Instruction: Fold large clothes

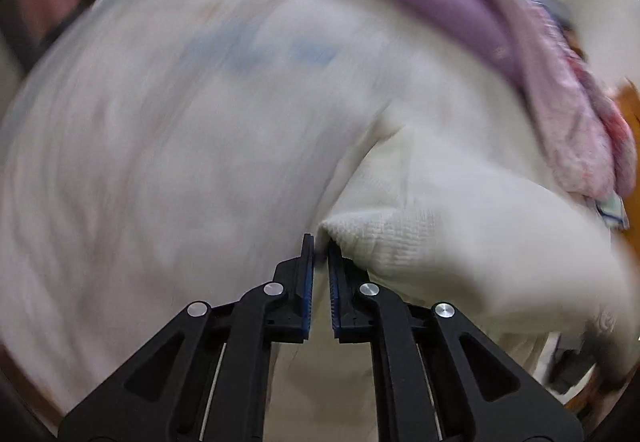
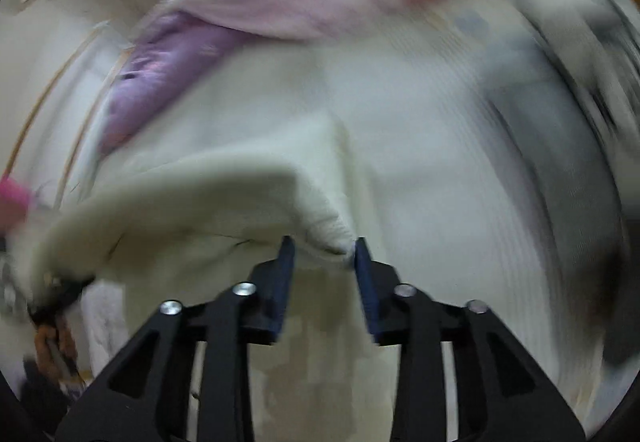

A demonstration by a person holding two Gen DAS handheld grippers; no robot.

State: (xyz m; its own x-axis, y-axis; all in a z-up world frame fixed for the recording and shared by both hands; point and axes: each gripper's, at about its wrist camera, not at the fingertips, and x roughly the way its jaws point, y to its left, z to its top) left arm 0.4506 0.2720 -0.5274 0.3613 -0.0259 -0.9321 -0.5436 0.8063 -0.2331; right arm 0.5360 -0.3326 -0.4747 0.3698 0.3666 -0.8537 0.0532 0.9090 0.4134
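A large white knit garment (image 1: 208,130) fills the left wrist view, blurred by motion, with a folded corner (image 1: 384,238) just right of my fingers. My left gripper (image 1: 321,242) is nearly shut, with a narrow gap between the blue pads, and a thin edge of the cloth seems to sit at the tips. In the right wrist view the same white garment (image 2: 420,146) hangs ahead. My right gripper (image 2: 325,247) is open, and a fold of the garment (image 2: 326,232) lies between its fingertips.
A purple and pink cloth (image 1: 460,2) lies heaped beyond the white garment, and it also shows in the right wrist view (image 2: 280,2). A grey band of fabric (image 2: 560,170) runs down the right side. An orange-brown surface (image 1: 630,102) shows at the far right edge.
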